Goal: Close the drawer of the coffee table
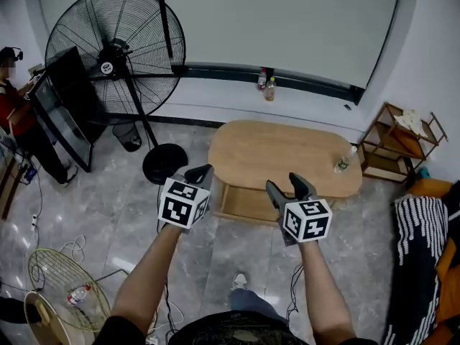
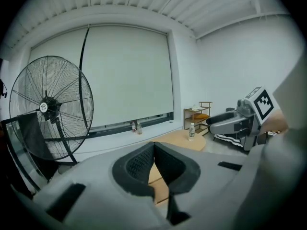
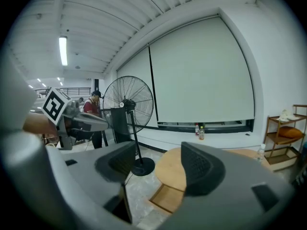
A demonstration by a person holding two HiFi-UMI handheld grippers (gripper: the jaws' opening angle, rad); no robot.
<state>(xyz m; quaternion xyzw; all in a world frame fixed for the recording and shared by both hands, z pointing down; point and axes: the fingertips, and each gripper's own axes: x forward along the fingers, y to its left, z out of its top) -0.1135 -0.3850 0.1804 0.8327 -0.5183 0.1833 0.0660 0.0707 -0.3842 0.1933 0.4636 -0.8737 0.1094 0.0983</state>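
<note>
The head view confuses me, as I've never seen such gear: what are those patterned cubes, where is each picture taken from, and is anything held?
A person holds a two-jaw tool in each hand; the marker cubes belong to those tools. One picture comes from a camera on the person's head, looking down; the other two come from cameras riding on the tools. The left gripper has its jaws together, the right gripper stands open; both are empty. Ahead stands a wooden coffee table, its drawer pulled out, a bottle on top.
</note>
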